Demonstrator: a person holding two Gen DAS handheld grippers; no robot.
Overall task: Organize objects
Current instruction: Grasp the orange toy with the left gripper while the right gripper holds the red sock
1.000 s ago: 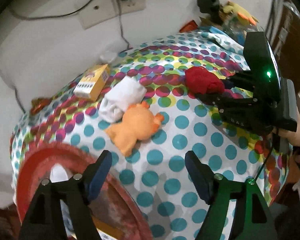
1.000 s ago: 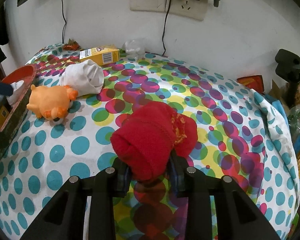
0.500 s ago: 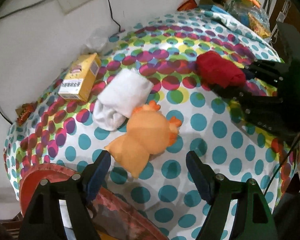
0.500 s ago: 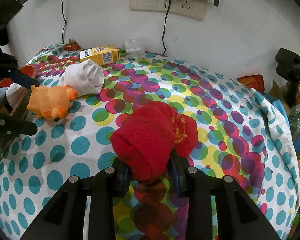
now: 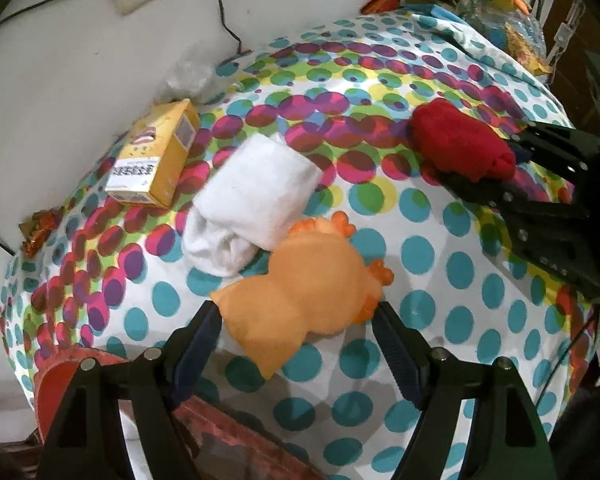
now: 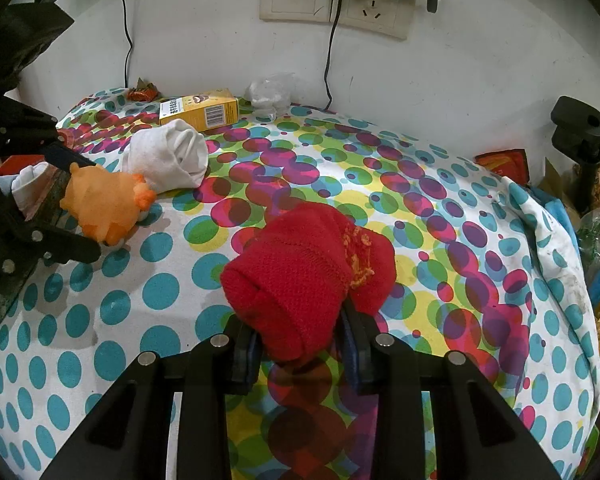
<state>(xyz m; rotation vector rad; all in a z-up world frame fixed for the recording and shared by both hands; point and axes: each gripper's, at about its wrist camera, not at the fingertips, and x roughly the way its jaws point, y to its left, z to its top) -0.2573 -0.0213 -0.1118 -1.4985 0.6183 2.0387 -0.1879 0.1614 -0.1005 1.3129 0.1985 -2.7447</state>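
An orange squeaky toy [image 5: 308, 284] lies on the dotted tablecloth [image 5: 440, 312], touching a rolled white sock [image 5: 256, 196]. My left gripper [image 5: 296, 320] is open and points steeply down, with its blue pads on either side of the toy's near end and not pressing it. In the right wrist view the left gripper [image 6: 76, 204] straddles the toy [image 6: 104, 204] at the far left. My right gripper [image 6: 300, 340] is shut on a rolled red sock [image 6: 300, 276], which rests on the cloth. The red sock [image 5: 456, 144] and the right gripper [image 5: 540, 184] also appear at the right of the left wrist view.
A red basket [image 5: 56, 380] holding socks sits under my left gripper at the table's edge. A yellow carton [image 5: 156, 156], crumpled plastic [image 6: 268, 92] and a candy wrapper [image 5: 40, 228] lie by the wall. Cables hang from wall sockets [image 6: 332, 0]. Clutter and a black clamp [image 6: 580, 128] stand at the right.
My left gripper has dropped and moved over the orange toy, which now lies between its open fingers. The right gripper and red sock have stayed put.
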